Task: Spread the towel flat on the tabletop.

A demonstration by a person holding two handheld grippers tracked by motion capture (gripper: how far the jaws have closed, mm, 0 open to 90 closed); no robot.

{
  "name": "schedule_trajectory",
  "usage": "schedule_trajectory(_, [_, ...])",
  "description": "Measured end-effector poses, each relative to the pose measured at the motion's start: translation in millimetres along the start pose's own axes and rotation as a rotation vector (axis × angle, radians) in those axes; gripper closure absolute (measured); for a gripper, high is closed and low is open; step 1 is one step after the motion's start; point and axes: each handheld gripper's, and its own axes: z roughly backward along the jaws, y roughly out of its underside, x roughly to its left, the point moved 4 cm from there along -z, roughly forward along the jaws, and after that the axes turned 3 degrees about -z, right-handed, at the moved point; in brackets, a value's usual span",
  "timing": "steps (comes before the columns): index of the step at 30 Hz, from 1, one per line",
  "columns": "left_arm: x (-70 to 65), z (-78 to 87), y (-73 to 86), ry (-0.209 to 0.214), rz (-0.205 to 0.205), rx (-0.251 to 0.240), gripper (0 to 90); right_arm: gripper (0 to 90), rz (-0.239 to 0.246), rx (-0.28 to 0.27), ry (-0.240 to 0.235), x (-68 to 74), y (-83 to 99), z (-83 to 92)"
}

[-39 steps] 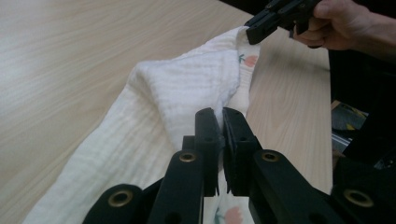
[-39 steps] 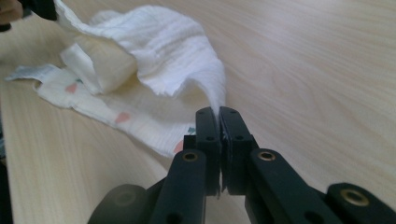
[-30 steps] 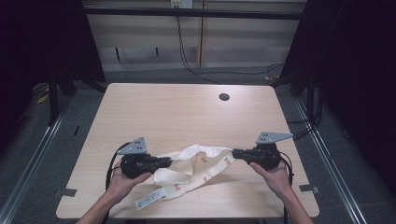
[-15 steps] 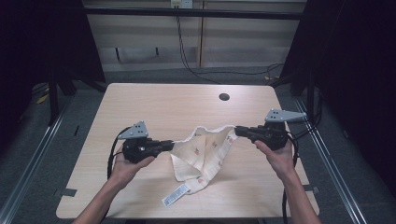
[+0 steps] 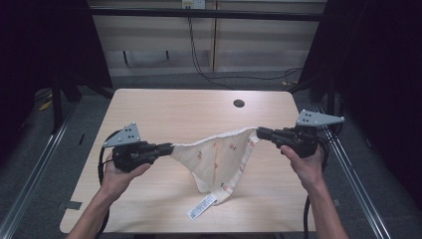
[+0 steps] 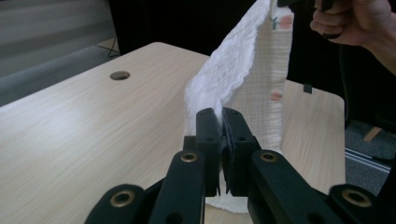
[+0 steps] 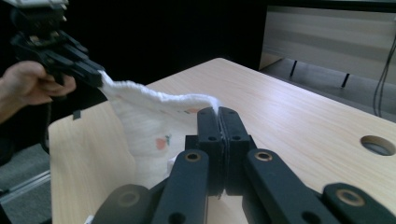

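Note:
A white cloth (image 5: pixel 219 157) with small red prints hangs stretched between my two grippers above the wooden table (image 5: pixel 179 109). My left gripper (image 5: pixel 168 149) is shut on the cloth's left corner, and my right gripper (image 5: pixel 260 132) is shut on its right corner. The cloth's middle sags down to the table, and a white label (image 5: pixel 201 206) at its lower end lies on the wood. In the left gripper view the jaws (image 6: pixel 220 117) pinch the cloth's (image 6: pixel 252 79) edge. In the right gripper view the jaws (image 7: pixel 217 113) clamp the cloth's (image 7: pixel 149 121) hem.
A round hole (image 5: pixel 239 103) sits in the table near its far right. Cables (image 5: pixel 199 55) run on the floor behind the table. Metal rails (image 5: pixel 35 169) flank the table on both sides, with dark curtains beyond.
Both grippers have risen and moved apart with the cloth. The cloth went from a crumpled heap on the table to a hanging, stretched span.

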Motion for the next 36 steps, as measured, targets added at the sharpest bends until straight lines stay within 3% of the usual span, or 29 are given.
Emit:
schedule_trajectory(7, [5.4,13.1,-14.8,-0.018,0.013,-0.041,86.6,89.2,0.039,0.013,0.011,5.5,-21.8,4.1])
schedule_trajectory(9, [8.9,14.4,-17.2,-0.054,-0.007,-0.010,86.6,89.2,0.045,0.031,0.016,5.2,-26.7,2.2])
schedule_trajectory(13, [18.4,20.5,-23.0,-0.068,0.012,-0.035,86.8,89.3,0.038,0.028,0.014,1.1,-32.7,-3.1])
schedule_trajectory(19, [16.5,36.5,-38.2,-0.077,-0.002,-0.083,86.9,89.4,0.076,0.004,-0.005,10.9,-49.1,-2.7])
schedule_trajectory(26, [1.8,59.2,-50.9,-0.091,-0.054,-0.127,86.9,89.4,0.145,-0.004,-0.026,35.2,-64.0,9.8])
schedule_trajectory(33, [-14.5,77.5,-52.5,-0.102,-0.086,-0.119,86.9,89.4,0.204,-0.010,-0.052,65.5,-70.7,25.5])
schedule_trajectory(36, [-20.7,89.3,-54.2,-0.109,-0.080,-0.161,86.9,89.4,0.233,0.001,-0.071,79.4,-70.8,33.5])
